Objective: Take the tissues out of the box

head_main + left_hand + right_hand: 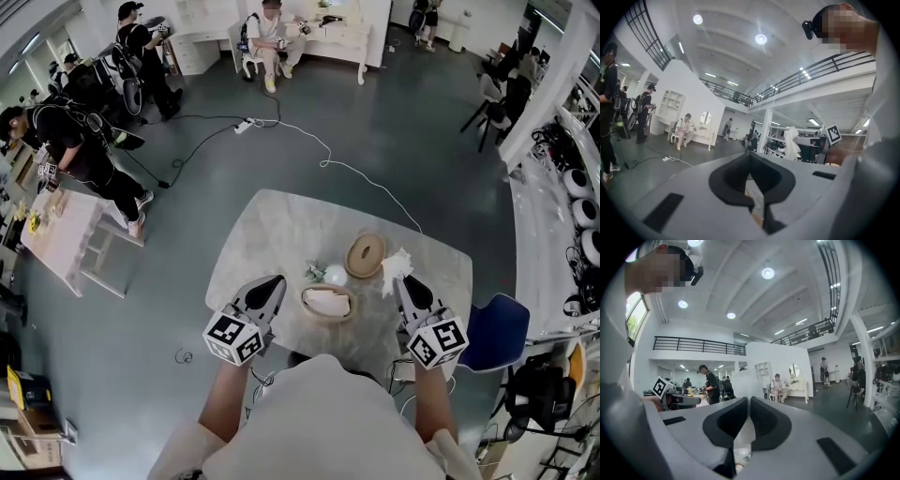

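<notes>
The pale stone-patterned table fills the middle of the head view. At its 7 o'clock edge, the left gripper has its jaws together with nothing between them. At 4 o'clock, the right gripper is clamped on a crumpled white tissue, lifted clear of the box. The oval wooden tissue box lies between the grippers, open, with a tissue showing inside. Its lid rests at the box's 1 o'clock. A small white ball sits at 12 o'clock, just beside the box.
</notes>
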Demonstrator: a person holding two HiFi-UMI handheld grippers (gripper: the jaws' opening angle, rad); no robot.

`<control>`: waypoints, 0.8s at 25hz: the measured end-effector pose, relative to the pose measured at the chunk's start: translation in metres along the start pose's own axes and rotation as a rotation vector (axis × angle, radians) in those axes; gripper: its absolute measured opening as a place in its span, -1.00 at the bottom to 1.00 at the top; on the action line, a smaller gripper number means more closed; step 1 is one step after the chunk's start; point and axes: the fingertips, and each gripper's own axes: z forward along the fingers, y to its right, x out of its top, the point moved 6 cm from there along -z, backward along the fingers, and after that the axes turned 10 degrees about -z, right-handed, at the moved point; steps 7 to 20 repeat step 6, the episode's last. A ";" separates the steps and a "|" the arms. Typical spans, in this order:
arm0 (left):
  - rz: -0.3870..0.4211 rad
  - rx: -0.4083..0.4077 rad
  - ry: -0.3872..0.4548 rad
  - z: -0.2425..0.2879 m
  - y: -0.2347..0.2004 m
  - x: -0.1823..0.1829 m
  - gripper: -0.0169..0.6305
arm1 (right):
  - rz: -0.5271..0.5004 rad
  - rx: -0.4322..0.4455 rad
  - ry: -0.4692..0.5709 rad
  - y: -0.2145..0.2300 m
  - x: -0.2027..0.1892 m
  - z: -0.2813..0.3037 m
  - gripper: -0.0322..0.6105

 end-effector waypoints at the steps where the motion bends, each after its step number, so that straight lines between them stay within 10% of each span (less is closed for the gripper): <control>1: -0.001 0.000 0.000 0.000 0.000 -0.001 -0.92 | -0.001 0.001 0.001 0.000 -0.001 -0.001 -0.77; 20: -0.008 0.003 0.004 0.001 0.002 -0.005 -0.92 | -0.011 0.008 0.006 0.004 -0.006 -0.004 -0.77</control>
